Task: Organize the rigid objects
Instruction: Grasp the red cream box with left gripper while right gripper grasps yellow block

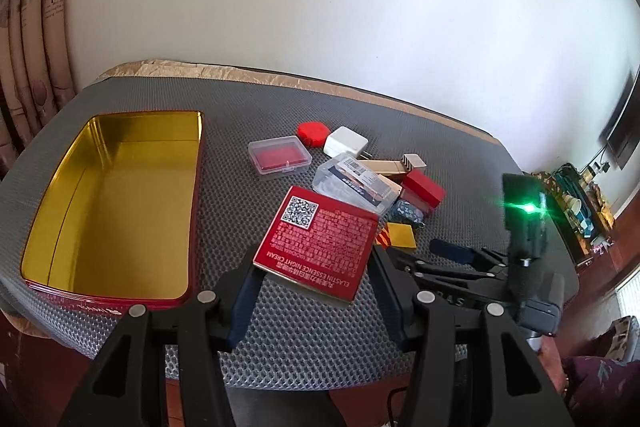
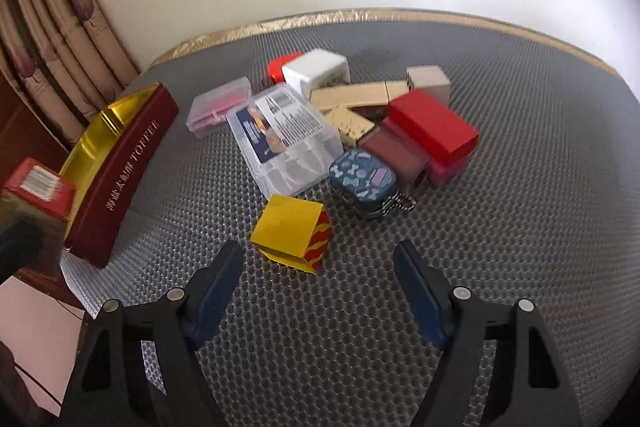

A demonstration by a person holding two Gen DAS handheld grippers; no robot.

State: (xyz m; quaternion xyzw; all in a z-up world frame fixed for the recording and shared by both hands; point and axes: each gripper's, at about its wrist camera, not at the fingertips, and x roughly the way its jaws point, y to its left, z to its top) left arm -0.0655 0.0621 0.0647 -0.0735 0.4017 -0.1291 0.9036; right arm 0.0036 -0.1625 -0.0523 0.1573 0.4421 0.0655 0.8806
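**Left wrist view: red cream box gripped, tin open, clutter ahead**

Left wrist view: the left gripper (image 1: pixel 316 277) is clenched on a flat red cream box (image 1: pixel 320 245), its blue pads pressing the box's two sides. The box is held tilted above a grey honeycomb mat (image 1: pixel 280 339). To the left, an open red tin (image 1: pixel 112 203) with a gold inside sits on the mat and holds nothing.

Beyond the box lies a loose pile: a small clear case with a red insert (image 1: pixel 279 157), a red round piece (image 1: pixel 314 133), a white charger (image 1: pixel 346 141), a clear plastic box with a printed label (image 1: pixel 356 183), a red block (image 1: pixel 424 189), a blue patterned tin (image 1: pixel 408 213) and a yellow box (image 1: pixel 398 235). The right gripper shows at the right edge, near the yellow box.

Right wrist view: the right gripper (image 2: pixel 318 287) is released, its jaws standing apart with only bare mat between them. The yellow box, striped red on one side, stands just ahead of the fingertips, untouched. Behind it the blue patterned tin, the clear plastic box, the red block and a long beige box (image 2: pixel 352 94) crowd together, several touching. The red tin stands at the left, with the held red cream box blurred at the far left edge.
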